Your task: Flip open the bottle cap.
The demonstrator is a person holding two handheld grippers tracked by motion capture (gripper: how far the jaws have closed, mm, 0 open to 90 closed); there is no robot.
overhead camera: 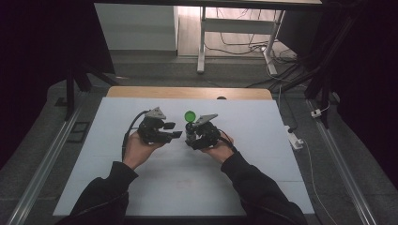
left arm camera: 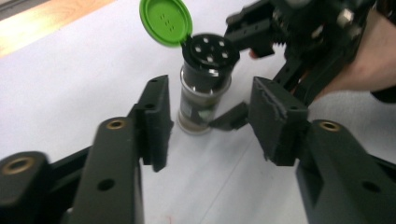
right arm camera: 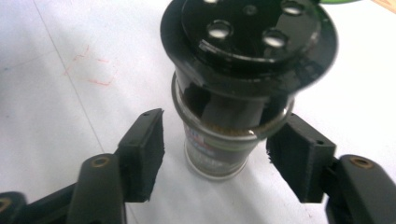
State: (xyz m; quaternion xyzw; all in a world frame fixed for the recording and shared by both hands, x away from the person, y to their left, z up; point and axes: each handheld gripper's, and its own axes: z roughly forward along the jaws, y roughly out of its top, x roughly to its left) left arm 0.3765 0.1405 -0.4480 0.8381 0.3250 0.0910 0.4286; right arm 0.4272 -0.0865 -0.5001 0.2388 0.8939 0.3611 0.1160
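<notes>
Open shaker left standing free between two released claws

The spice shaker (left arm camera: 205, 86), green lid (left arm camera: 166, 21) up, stands unheld: right claw (right arm camera: 215, 161) straddles it, left claw (left arm camera: 208, 123) gapes nearby; a nudge probably tips it across the surface (overhead camera: 141, 187).

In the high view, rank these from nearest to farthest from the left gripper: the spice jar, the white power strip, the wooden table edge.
1. spice jar, just right of the left gripper.
2. wooden table edge, beyond it at the far side.
3. white power strip, off the table's right side.
</notes>
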